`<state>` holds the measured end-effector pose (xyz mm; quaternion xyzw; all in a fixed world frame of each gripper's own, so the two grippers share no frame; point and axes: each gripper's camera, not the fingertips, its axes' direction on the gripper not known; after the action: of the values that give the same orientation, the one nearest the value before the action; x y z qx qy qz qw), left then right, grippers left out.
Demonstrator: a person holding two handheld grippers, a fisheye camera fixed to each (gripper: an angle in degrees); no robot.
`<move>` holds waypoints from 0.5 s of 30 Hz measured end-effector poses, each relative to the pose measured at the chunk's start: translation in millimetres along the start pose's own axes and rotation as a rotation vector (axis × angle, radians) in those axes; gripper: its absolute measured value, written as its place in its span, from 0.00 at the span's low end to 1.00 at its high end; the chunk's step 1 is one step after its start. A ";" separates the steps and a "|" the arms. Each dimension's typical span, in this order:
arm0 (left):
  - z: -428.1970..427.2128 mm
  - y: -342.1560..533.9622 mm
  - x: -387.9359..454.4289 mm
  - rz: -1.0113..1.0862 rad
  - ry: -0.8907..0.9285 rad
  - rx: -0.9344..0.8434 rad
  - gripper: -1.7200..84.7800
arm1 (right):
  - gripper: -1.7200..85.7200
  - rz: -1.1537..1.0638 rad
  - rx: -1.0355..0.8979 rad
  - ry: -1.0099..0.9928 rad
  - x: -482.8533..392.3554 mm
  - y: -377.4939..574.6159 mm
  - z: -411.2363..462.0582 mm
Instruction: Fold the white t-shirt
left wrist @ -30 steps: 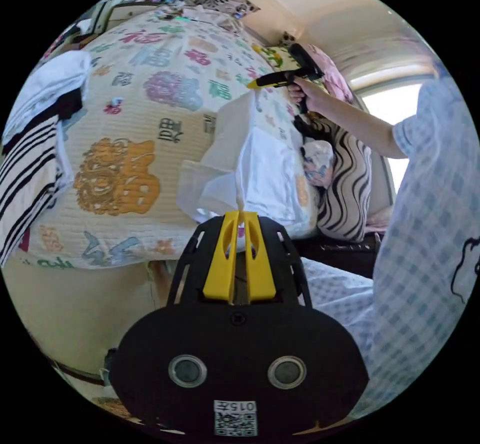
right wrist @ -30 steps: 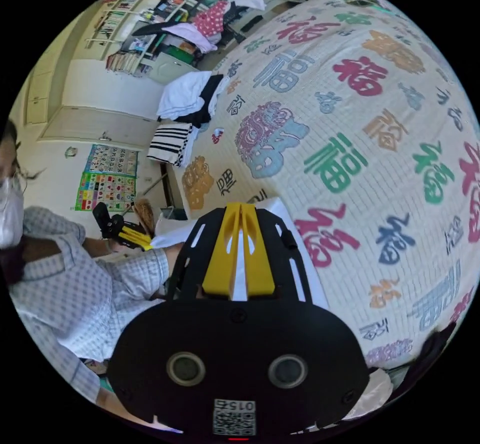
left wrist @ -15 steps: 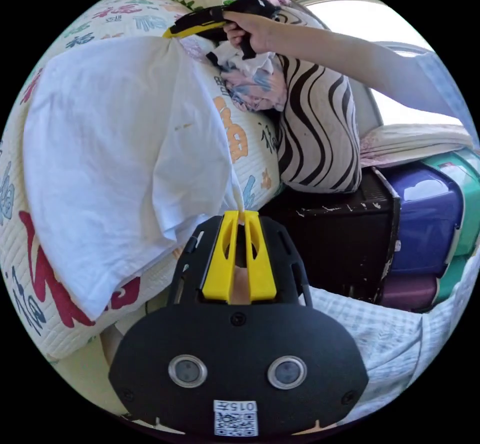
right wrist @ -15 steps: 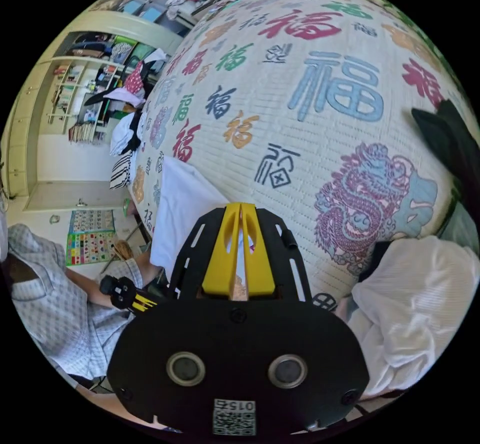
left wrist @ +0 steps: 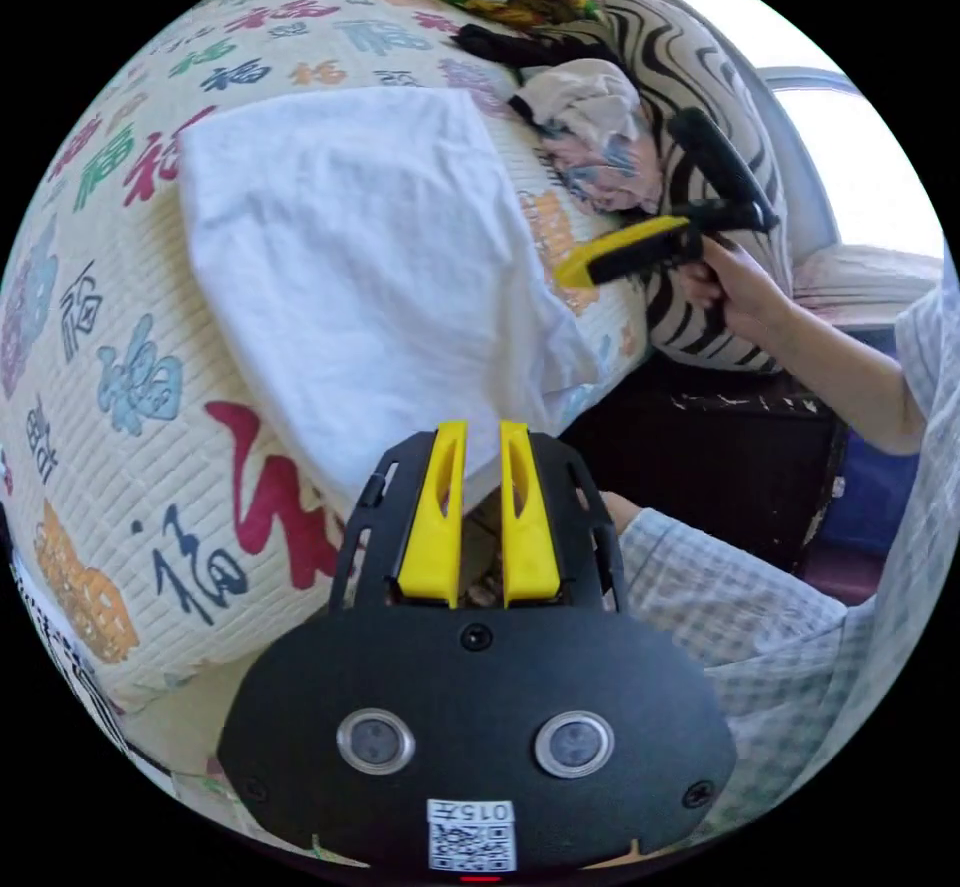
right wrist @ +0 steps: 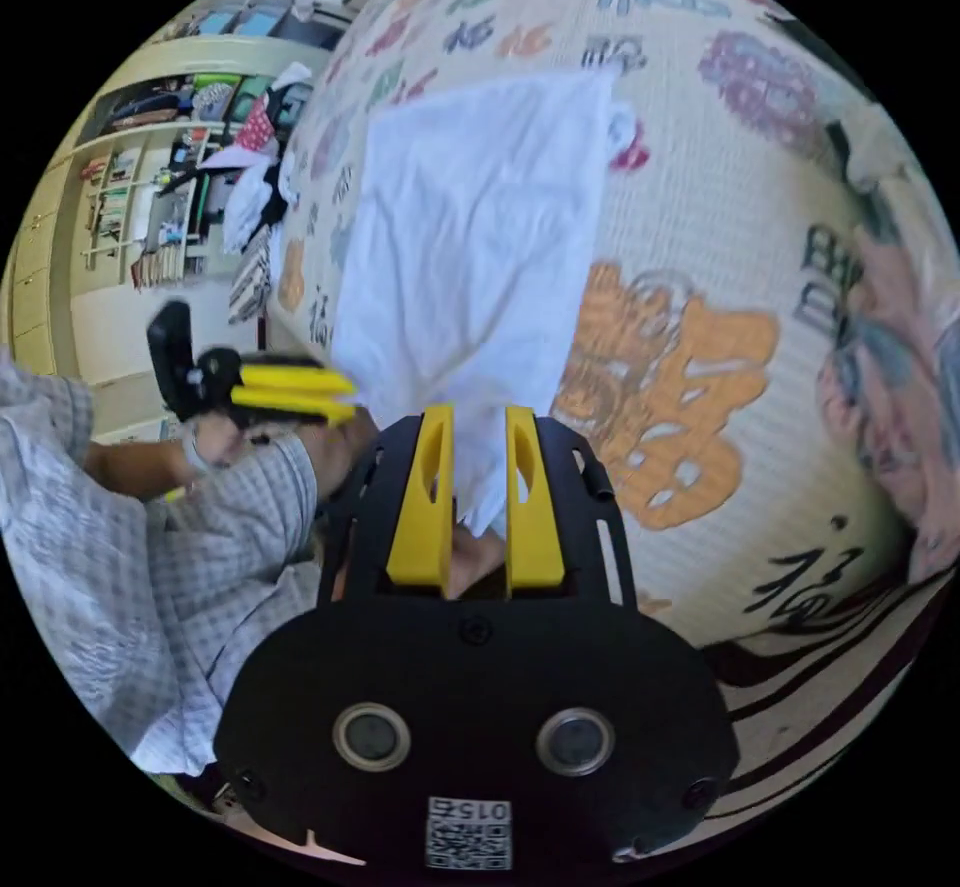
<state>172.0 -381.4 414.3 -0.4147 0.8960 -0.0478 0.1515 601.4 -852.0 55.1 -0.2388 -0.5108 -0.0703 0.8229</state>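
Now the white t-shirt (left wrist: 370, 257) lies spread flat on the bed (left wrist: 110, 397), near the bed's edge closest to the person, with 1 corner drooping over that edge. In the right gripper view the same t-shirt (right wrist: 470, 237) reaches down to the edge, just above the claw.

Both claws are released. The left claw (left wrist: 478, 447) has its 2 yellow jaws parted, with nothing between them, poised at the bed's edge just beside the t-shirt's hanging hem. The right claw (right wrist: 475, 432) is likewise parted, its jaws flanking the t-shirt's lowest corner without pressing it.

In the left gripper view the right claw (left wrist: 572, 273) points at the t-shirt's side, gripped by a hand (left wrist: 735, 292) with the forearm stretched toward the bed. Beyond it, a striped pillow (left wrist: 690, 107) leans at the bed's far corner.
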 end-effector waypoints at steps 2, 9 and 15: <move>9.8 -5.1 -22.2 -0.028 -0.064 -0.032 0.07 | 0.11 0.012 -0.080 0.051 -0.2 11.5 24.4; 37.2 -29.7 -58.3 0.014 -0.061 -0.140 0.01 | 0.02 0.070 -0.070 0.111 41.8 55.9 15.4; 34.5 -36.8 -67.0 0.039 -0.025 -0.160 0.01 | 0.02 0.063 -0.002 0.067 66.4 72.7 -17.1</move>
<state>250.4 -353.2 404.9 -0.4086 0.9028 0.0319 0.1300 672.4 -787.7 83.5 -0.2530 -0.4752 -0.0526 0.8411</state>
